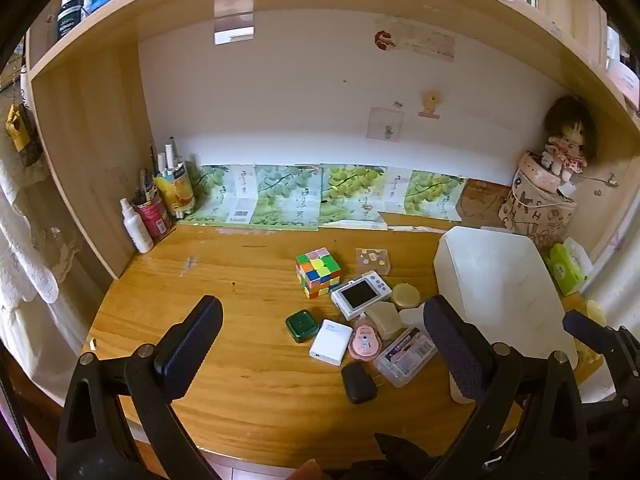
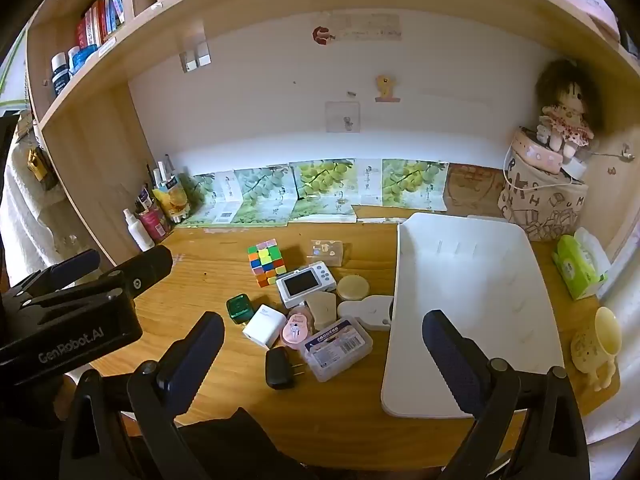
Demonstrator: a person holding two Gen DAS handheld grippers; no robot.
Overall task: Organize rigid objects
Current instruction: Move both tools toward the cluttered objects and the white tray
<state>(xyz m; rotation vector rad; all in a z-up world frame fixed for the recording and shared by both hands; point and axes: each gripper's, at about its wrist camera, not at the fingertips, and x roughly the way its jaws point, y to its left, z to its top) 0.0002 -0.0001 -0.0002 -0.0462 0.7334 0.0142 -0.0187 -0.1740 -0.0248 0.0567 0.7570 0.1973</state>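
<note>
Both grippers hover spread and empty over a cluttered desk, nothing picked up yet.

The left gripper (image 1: 324, 344) and right gripper (image 2: 324, 344) hang above the near edge of the desk (image 2: 224, 264), jaws wide apart. A cluster of small hard things lies ahead on the wood: puzzle cube (image 2: 266, 262), small camera (image 2: 306, 285), green box (image 2: 240, 309), white charger (image 2: 262, 326), black plug (image 2: 279, 367), clear case (image 2: 336, 348). Just right of them sits the white tray (image 2: 472, 304), empty. All look light and stiff; the cube offers flat opposite faces to pinch, while the camera's screen likely deserves a grip by its edges.
</note>
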